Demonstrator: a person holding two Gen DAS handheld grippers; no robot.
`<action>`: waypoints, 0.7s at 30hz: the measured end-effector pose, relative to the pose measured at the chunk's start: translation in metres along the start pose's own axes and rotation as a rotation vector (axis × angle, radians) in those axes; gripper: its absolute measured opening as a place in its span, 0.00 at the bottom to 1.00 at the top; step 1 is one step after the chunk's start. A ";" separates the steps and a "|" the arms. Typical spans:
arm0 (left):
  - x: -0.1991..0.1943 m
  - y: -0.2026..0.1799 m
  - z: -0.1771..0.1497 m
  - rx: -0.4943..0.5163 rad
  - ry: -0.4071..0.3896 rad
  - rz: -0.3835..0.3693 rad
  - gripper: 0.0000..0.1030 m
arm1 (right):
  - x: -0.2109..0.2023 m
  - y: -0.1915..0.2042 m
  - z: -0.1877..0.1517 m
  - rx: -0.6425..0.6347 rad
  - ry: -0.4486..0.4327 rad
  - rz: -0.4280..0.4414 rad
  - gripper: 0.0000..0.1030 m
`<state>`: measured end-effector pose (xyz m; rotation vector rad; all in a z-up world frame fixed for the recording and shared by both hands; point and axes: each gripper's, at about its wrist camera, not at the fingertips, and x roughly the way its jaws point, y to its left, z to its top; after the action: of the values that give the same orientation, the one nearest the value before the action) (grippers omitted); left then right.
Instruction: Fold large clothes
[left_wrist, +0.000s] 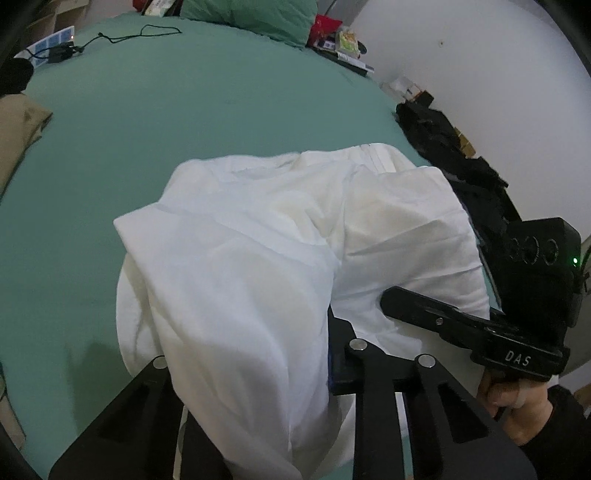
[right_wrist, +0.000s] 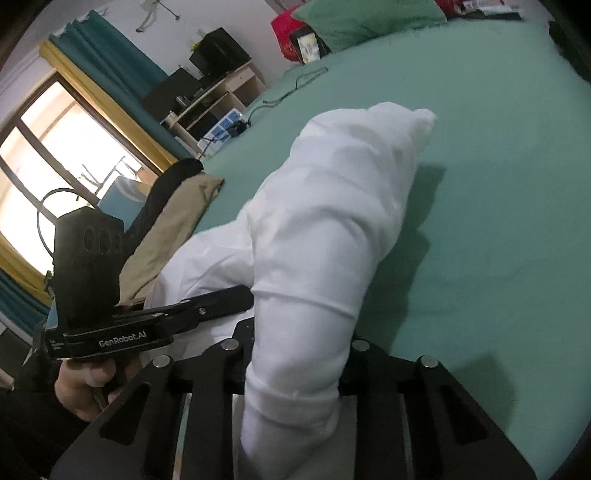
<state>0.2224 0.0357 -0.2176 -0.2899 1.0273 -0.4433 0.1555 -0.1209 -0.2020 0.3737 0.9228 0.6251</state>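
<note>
A large white garment (left_wrist: 258, 240) lies bunched on the green bed sheet (left_wrist: 147, 110). One end of it is lifted and runs down between the fingers of my left gripper (left_wrist: 255, 369), which is shut on it. In the right wrist view another part of the white garment (right_wrist: 332, 203) rises in a thick roll from my right gripper (right_wrist: 295, 369), whose pads press on it. Each gripper shows in the other's view, held by a hand: the right gripper (left_wrist: 391, 299) at the garment's right edge, the left gripper (right_wrist: 243, 295) at its left edge.
A green pillow (left_wrist: 251, 14) and a black cable (left_wrist: 140, 33) lie at the bed's far end. A tan cloth (right_wrist: 173, 236) sits at one edge of the bed and dark clothes (left_wrist: 443, 147) at the opposite one. A window (right_wrist: 55, 147) and shelves (right_wrist: 221, 92) stand beyond.
</note>
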 end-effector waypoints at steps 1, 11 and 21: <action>-0.004 0.000 0.000 -0.006 -0.005 -0.008 0.23 | -0.003 0.004 0.001 -0.010 -0.012 -0.011 0.22; -0.048 -0.002 0.008 -0.040 -0.085 -0.054 0.23 | -0.027 0.054 0.018 -0.142 -0.103 -0.095 0.20; -0.098 0.003 0.028 -0.019 -0.224 -0.052 0.23 | -0.034 0.098 0.044 -0.208 -0.182 -0.087 0.20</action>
<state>0.2041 0.0862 -0.1309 -0.3749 0.8072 -0.4376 0.1441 -0.0695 -0.1026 0.1991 0.6888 0.5902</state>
